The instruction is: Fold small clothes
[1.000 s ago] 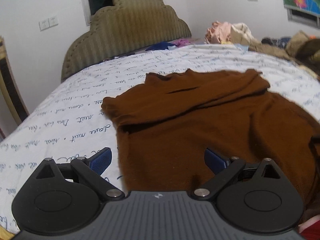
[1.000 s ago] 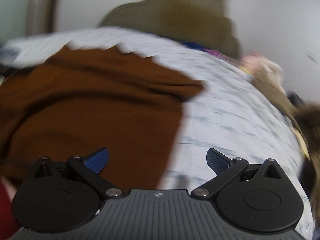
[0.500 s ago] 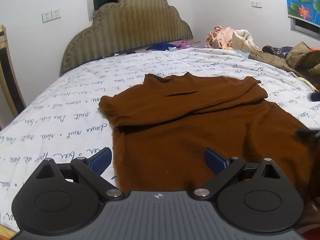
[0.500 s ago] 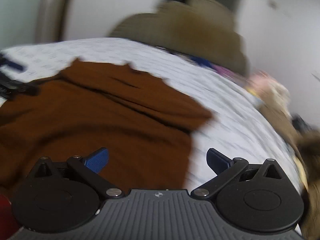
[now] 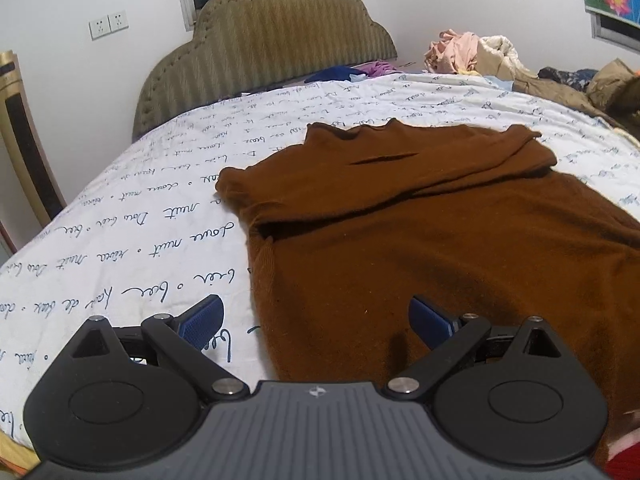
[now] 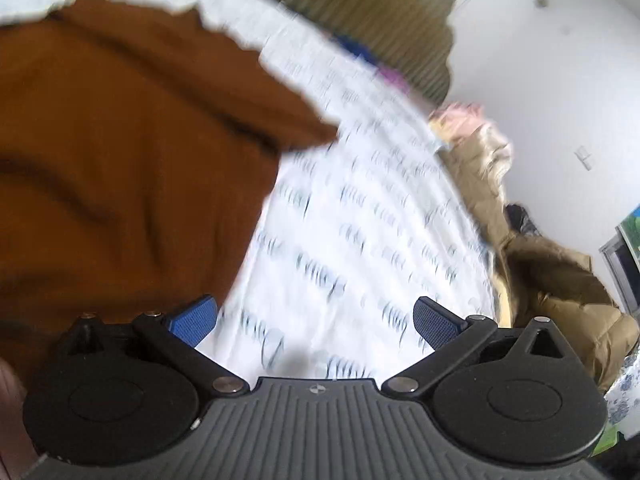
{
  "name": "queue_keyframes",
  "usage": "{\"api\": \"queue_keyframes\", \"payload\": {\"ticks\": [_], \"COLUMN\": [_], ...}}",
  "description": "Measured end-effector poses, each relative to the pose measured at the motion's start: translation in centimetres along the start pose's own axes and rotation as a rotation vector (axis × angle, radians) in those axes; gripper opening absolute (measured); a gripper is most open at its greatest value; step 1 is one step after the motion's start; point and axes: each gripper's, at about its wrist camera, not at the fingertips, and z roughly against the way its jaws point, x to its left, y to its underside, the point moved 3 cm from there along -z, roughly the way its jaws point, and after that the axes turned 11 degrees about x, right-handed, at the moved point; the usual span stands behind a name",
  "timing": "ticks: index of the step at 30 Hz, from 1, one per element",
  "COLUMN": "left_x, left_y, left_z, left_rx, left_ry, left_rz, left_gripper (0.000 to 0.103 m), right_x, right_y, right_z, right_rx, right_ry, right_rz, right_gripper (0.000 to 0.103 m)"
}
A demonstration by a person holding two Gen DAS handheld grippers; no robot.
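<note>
both grippers are mine, one in each hand, and both have their jaws spread wide with nothing between them. my left gripper [image 5: 316, 322] hangs low over the near left part of the brown sweater [image 5: 440, 240]: its right pad sits above the cloth, its left pad above the bare white bedsheet [image 5: 140, 232] printed with blue handwriting, so the sweater's left edge runs up between the two fingers. whether the pads touch the fabric i cannot tell.

the sweater lies flat on the bed, spread out ahead of the left gripper and to its right, with a sleeve folded across the chest and the wavy collar at the far end, toward the padded headboard [image 5: 260, 40].

my right gripper [image 6: 316, 322] is off the sweater's right edge; its view is blurred. the sweater [image 6: 120, 160] fills the left of that view, reaching about as far as the left pad, while the gap between the fingers and the right pad are over the sheet [image 6: 360, 220]. a heap of clothes [image 5: 472, 50] lies at the far right of the bed.
</note>
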Motion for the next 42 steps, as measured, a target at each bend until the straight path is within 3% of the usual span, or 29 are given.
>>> {"api": "queue_keyframes", "payload": {"ticks": [3, 6, 7, 9, 12, 15, 16, 17, 18, 19, 21, 22, 26, 31, 33, 35, 36, 37, 38, 39, 40, 41, 42], "left_x": [0.7, 1.7, 2.2, 3.0, 3.9, 4.0, 3.9, 3.9, 4.0, 4.2, 4.7, 4.8, 4.5, 5.2, 5.3, 5.4, 5.6, 5.7, 5.8, 6.0, 6.1, 6.2, 6.4], "left_y": [0.2, 0.7, 0.8, 1.1, 1.1, 0.8, 0.6, 0.5, 0.3, 0.3, 0.3, 0.2, -1.3, -5.3, -6.7, -7.6, -8.0, -7.9, -7.5, -6.9, -6.0, -5.2, -4.3], "left_z": [0.2, 0.0, -0.2, -0.9, -2.3, -3.5, -3.6, -3.7, -3.9, -4.0, -3.9, -3.6, -0.7, 1.0, 0.7, -0.5, -1.5, -2.9, -4.1, -5.1, -5.8, -6.0, -6.1], "left_rx": [0.009, 0.022, 0.033, 0.059, 0.095, 0.094, 0.088, 0.092, 0.109, 0.128, 0.142, 0.139, 0.053, -0.04, -0.077, -0.112, -0.109, -0.074, -0.015, 0.041, 0.074, 0.094, 0.111], "left_ry": [0.033, 0.047, 0.05, 0.083, 0.209, 0.314, 0.327, 0.336, 0.338, 0.341, 0.368, 0.374, 0.357, 0.383, 0.353, 0.29, 0.241, 0.175, 0.128, 0.122, 0.161, 0.204, 0.239], "left_rz": [0.017, 0.045, 0.06, 0.095, 0.171, 0.246, 0.254, 0.257, 0.265, 0.278, 0.305, 0.301, 0.219, 0.209, 0.213, 0.217, 0.216, 0.223, 0.239, 0.255, 0.264, 0.274, 0.285], "left_gripper": [0.1, 0.1, 0.1, 0.1, 0.099, 0.095, 0.078, 0.049, 0.034, 0.013, 0.007, 0.007, 0.006, 0.007, 0.007, 0.007, 0.007, 0.007, 0.009, 0.009, 0.009, 0.01, 0.011], "right_x": [0.9, 2.7, 3.0, 3.0, -0.7, -2.3, -2.4, -2.3, -2.2, -2.0, -1.8, -1.8, -3.2, -6.7, -7.5, -7.6, -7.1, -6.4, -5.8, -5.3, -5.0, -4.8, -4.6], "right_y": [-1.9, -2.8, -2.2, -1.3, -0.7, -0.1, -0.5, -0.5, -0.6, -0.4, -0.6, -0.7, -2.1, -3.5, -4.2, -5.7, -6.1, -6.3, -6.1, -5.7, -5.1, -4.3, -3.3], "right_z": [0.7, -0.2, -0.8, -2.7, -1.9, -1.7, -3.0, -4.1, -5.5, -6.2, -5.5, -5.0, -4.5, -4.4, -4.5, -6.3, -6.9, -7.1, -6.8, -6.1, -5.0, -3.9, -2.4], "right_rx": [-0.095, -0.095, -0.057, 0.008, -0.046, -0.121, -0.102, -0.066, -0.028, -0.025, -0.042, -0.048, -0.094, -0.232, -0.255, -0.212, -0.166, -0.137, -0.137, -0.164, -0.2, -0.229, -0.255], "right_ry": [-0.173, -0.297, -0.271, -0.116, -0.313, -0.526, -0.602, -0.654, -0.674, -0.658, -0.674, -0.712, -0.765, -0.877, -0.812, -0.634, -0.482, -0.359, -0.293, -0.297, -0.335, -0.361, -0.361], "right_rz": [-0.059, -0.061, -0.047, -0.037, -0.275, -0.387, -0.404, -0.422, -0.439, -0.44, -0.413, -0.408, -0.429, -0.577, -0.615, -0.609, -0.569, -0.528, -0.489, -0.458, -0.437, -0.419, -0.397], "right_gripper": [0.103, 0.103, 0.103, 0.103, 0.102, 0.101, 0.093, 0.078, 0.071, 0.067, 0.041, 0.017, 0.014, 0.01, 0.01, 0.012, 0.017, 0.031, 0.044, 0.054, 0.075, 0.089, 0.091]}}
